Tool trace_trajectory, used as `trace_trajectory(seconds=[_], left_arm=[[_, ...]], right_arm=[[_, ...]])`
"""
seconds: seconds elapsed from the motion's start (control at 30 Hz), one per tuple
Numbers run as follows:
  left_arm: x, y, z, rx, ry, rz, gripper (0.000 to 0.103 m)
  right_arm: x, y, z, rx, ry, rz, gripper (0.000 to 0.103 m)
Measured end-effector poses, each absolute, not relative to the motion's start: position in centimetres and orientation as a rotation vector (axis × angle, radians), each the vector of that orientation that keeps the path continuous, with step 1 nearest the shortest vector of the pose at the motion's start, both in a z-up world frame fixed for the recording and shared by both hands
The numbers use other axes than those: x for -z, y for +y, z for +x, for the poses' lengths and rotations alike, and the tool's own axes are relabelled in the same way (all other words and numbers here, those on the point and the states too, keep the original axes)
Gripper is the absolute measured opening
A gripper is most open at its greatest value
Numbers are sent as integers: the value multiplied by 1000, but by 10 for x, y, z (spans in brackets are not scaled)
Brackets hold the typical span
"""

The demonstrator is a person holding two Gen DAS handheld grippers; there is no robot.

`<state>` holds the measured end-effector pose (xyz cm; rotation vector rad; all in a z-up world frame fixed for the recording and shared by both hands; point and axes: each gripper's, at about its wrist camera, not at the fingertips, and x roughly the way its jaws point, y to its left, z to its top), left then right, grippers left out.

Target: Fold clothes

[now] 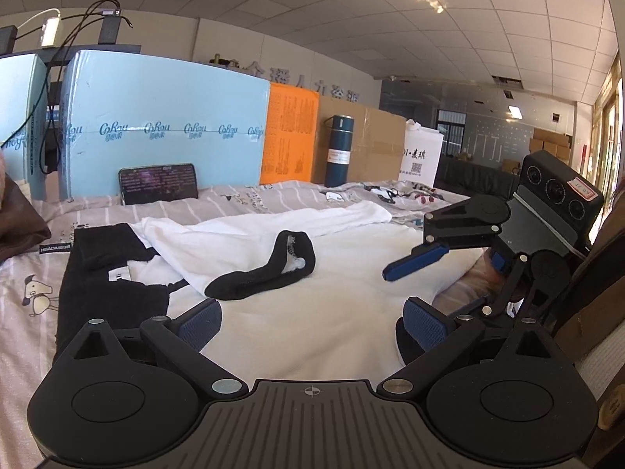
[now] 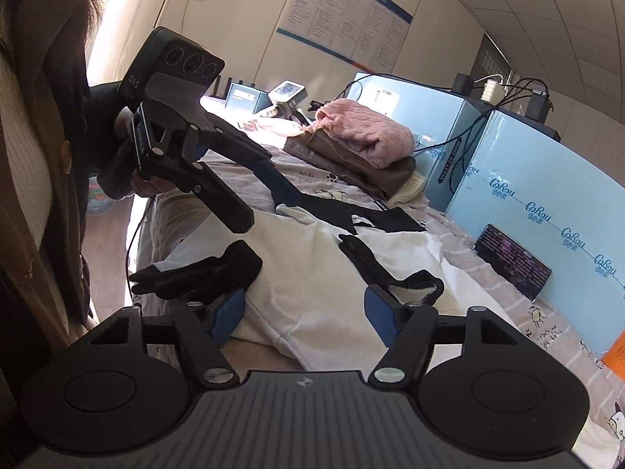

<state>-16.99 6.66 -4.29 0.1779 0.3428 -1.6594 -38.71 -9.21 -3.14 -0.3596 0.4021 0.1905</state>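
A white garment (image 1: 297,273) with black trim is spread across the bed (image 1: 23,336), which is covered by a striped sheet printed with cartoon animals. Its body lies flat and wrinkled, while one white sleeve (image 1: 273,226) is laid diagonally across it, ending in a black ribbed cuff (image 1: 269,273) that curls open in a loop. A black panel with a small white label (image 1: 117,275) is seen at the garment's end nearer the clothes pile. In the right wrist view, a second black cuff (image 2: 203,273) is bunched near the bed's edge by the person.

The left tool (image 1: 308,320) is held low over the white fabric with its blue pads spread wide, nothing between them. The right tool (image 2: 304,312) is held over the garment's hem with its pads partly apart; no cloth is seen pinched.

A pile of folded clothes (image 2: 363,144), pink on top, is stacked further along the bed. A phone (image 1: 158,183) is propped against a light blue box (image 1: 164,117), with a dark flask (image 1: 339,150) beside cardboard.
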Motion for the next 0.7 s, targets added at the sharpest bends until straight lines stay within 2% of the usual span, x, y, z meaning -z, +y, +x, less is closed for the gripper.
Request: trace_trajectory(seconds=[0.03,0.1,0.13,0.23,0.37,0.57,0.63,0.67,0.7], left_arm=[[43,66,-169,1662,348,170,101],[43,65,-166,1686,365,142,101],[43,64,-165,1701,375,126,101],[43,63,-161,1756,425,66,101],[44,64,-163,1886,477,11,103],[49,67,-185,1866,413,192,103],[49,69,-186,1816,395,225,103],[49,69,-184,1796,390,231,103],[50,69,-181,1776,388,234,103]], right_arm=[[31,-94,-387,-218,408,-337,40],[30,-99,-384,-265,416,-266,13],[29,-104,-383,-268,407,-223,10],[26,-125,-378,-245,372,-51,4],[24,-154,-375,-140,338,127,3],[24,-162,-376,-100,357,154,4],[23,-156,-385,-132,357,109,11],[22,-150,-390,-123,363,69,35],[22,-144,-395,-101,376,22,69]])
